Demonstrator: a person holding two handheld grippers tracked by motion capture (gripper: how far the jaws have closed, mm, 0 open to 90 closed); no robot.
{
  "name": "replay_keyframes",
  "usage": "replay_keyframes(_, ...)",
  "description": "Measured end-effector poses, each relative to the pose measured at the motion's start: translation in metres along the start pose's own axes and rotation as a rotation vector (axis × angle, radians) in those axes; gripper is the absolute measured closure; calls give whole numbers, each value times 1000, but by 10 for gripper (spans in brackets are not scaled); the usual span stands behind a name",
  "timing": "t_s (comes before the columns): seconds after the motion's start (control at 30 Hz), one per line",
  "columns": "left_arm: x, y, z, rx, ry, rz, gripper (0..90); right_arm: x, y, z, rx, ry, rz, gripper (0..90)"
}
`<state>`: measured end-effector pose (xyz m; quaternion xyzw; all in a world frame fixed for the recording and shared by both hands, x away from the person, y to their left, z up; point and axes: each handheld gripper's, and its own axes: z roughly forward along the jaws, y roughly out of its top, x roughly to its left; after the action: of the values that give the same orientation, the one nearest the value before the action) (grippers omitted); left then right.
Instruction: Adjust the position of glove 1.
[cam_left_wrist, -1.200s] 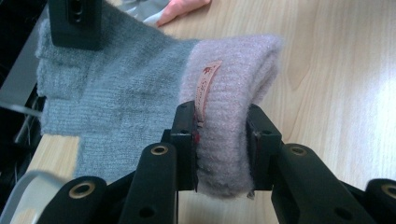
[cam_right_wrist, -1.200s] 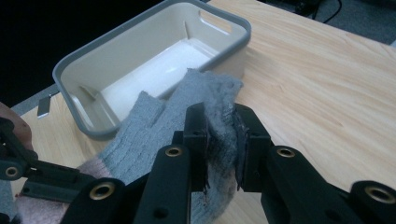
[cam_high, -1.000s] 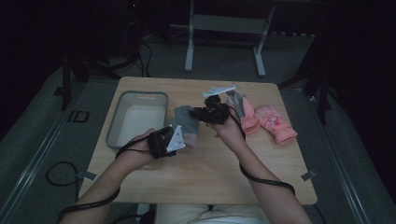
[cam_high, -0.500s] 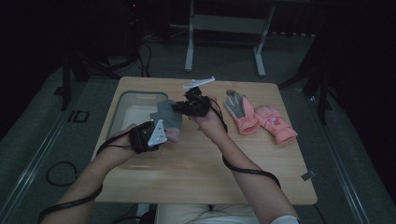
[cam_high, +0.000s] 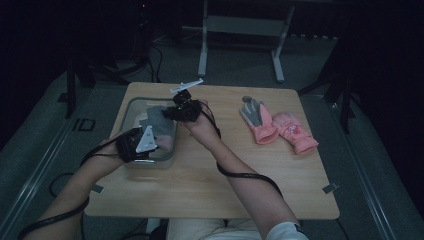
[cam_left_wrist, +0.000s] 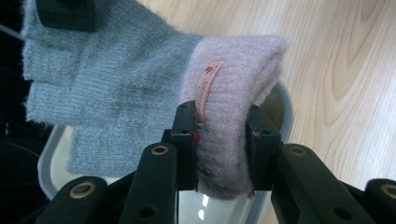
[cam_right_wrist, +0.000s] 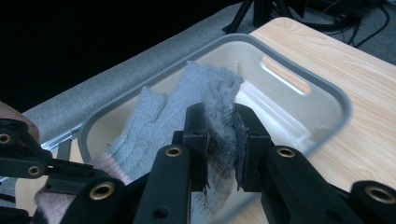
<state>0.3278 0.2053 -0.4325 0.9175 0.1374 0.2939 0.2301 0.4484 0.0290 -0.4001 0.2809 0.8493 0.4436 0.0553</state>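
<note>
A grey glove (cam_high: 159, 125) with a pink cuff (cam_left_wrist: 233, 93) is held over the clear bin (cam_high: 131, 107) on the left part of the counter (cam_high: 240, 170). The left gripper (cam_high: 137, 145) is clamped on the pink cuff at the near end. The right gripper (cam_high: 182, 107) is clamped on the grey finger end at the far end. The glove is stretched between them, above the bin, and it is not lying on the bottom yet.

The step in hand looks like putting the glove into the bin. To do it well, both ends should be lowered together, so the glove stays flat. It should be kept inside the rim, because the cuff hangs close to the near edge. The finger end can be let go first, once it rests on the bottom. Then the cuff can be set down and let go too. The grippers should be lifted straight up, so the wool is not snagged and pulled back out.

Two pink gloves (cam_high: 277, 125) lie on the right side of the counter, well apart from the bin.
</note>
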Motion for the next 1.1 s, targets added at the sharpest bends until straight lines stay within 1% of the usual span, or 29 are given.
replay_keyframes(0.1, 5, -11, 1, 9, 5, -11, 694, 5, 4, 13, 4, 4, -5, 773)
replay_keyframes(0.17, 4, -17, 3, 13, 16, 3, 693, 5, 5, 20, 7, 3, 1, 772)
replay_keyframes(0.27, 6, -22, 9, 15, 2, 3, 694, 3, 4, 30, 21, -3, 7, 772)
replay_keyframes(0.37, 12, -26, 19, 25, -33, -5, 693, -2, 0, 39, 41, -18, 10, 771)
replay_keyframes(0.43, 15, -28, 27, 36, -58, -23, 692, -5, -2, 44, 54, -26, 12, 770)
replay_keyframes(0.47, 17, -29, 31, 40, -65, -25, 692, -8, -4, 47, 64, -28, 25, 770)
replay_keyframes(0.57, 23, -31, 41, 50, -94, -39, 691, -14, -7, 53, 73, -28, 31, 768)
replay_keyframes(0.6, 24, -31, 43, 55, -98, -39, 691, -16, -8, 56, 77, -34, 34, 768)
replay_keyframes(0.63, 26, -32, 48, 62, -115, -47, 691, -17, -10, 58, 79, -36, 34, 768)
replay_keyframes(0.67, 28, -32, 52, 67, -122, -50, 691, -19, -11, 62, 86, -41, 41, 767)
replay_keyframes(0.73, 29, -32, 58, 82, -129, -45, 691, -22, -15, 68, 90, -56, 40, 767)
replay_keyframes(0.8, 29, -31, 64, 94, -145, -43, 691, -25, -20, 73, 101, -67, 35, 765)
replay_keyframes(0.9, 30, -29, 69, 119, -159, -21, 691, -30, -24, 79, 115, -71, 54, 763)
replay_keyframes(0.97, 31, -29, 73, 128, -169, -23, 691, -33, -26, 82, 118, -74, 69, 758)
replay_keyframes(1.03, 33, -29, 76, 136, -187, -24, 690, -34, -27, 84, 124, -78, 72, 729)
replay_keyframes(1.1, 36, -29, 81, 165, -210, -28, 688, -35, -28, 84, 124, -82, 75, 656)
